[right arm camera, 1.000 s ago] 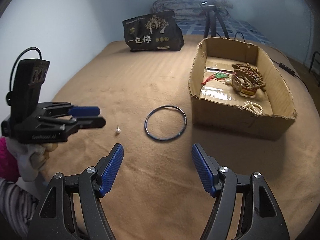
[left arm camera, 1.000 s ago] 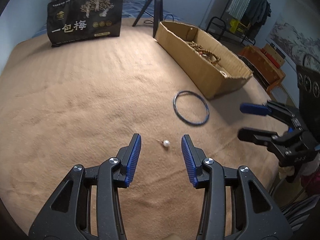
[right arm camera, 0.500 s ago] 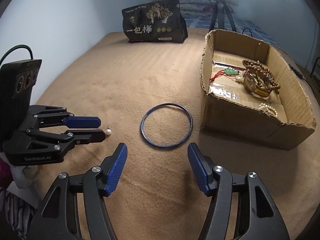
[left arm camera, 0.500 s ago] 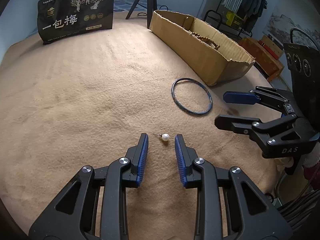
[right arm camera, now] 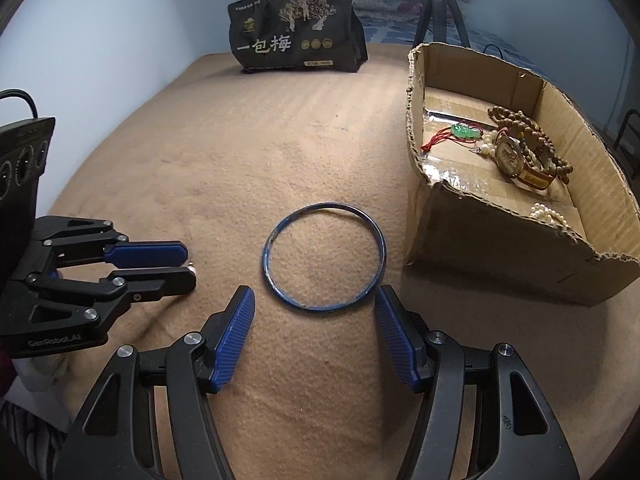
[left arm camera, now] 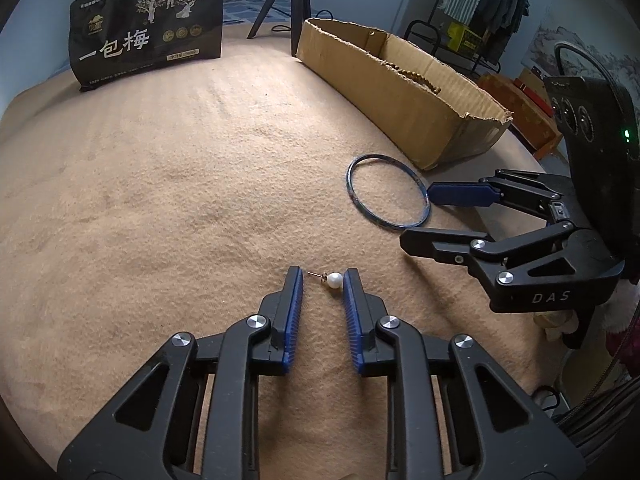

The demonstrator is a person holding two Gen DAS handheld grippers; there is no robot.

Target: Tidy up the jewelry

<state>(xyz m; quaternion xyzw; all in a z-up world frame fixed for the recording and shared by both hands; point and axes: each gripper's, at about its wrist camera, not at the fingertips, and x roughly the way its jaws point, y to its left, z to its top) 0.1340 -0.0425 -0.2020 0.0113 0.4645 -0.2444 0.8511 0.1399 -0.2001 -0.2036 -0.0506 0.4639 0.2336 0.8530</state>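
A pearl stud earring (left arm camera: 334,280) lies on the tan blanket (left arm camera: 160,200) between the tips of my left gripper (left arm camera: 322,280), whose jaws are narrowed around it with a gap on the post side. The left gripper also shows in the right wrist view (right arm camera: 188,264). A dark blue bangle (right arm camera: 325,258) lies flat just ahead of my right gripper (right arm camera: 314,296), which is open wide and empty. The bangle (left arm camera: 388,191) also shows in the left wrist view beside the right gripper (left arm camera: 420,216). A cardboard box (right arm camera: 460,232) holds bead bracelets, a watch and a jade pendant.
A black snack bag (right arm camera: 296,36) stands at the far edge of the blanket. A tripod (right arm camera: 438,4) stands behind the box. A clothes rack and boxes (left arm camera: 500,20) stand off the bed to the right.
My left gripper has moved forward around the pearl earring and narrowed its jaws. My right gripper has moved closer to the bangle and the box, still open.
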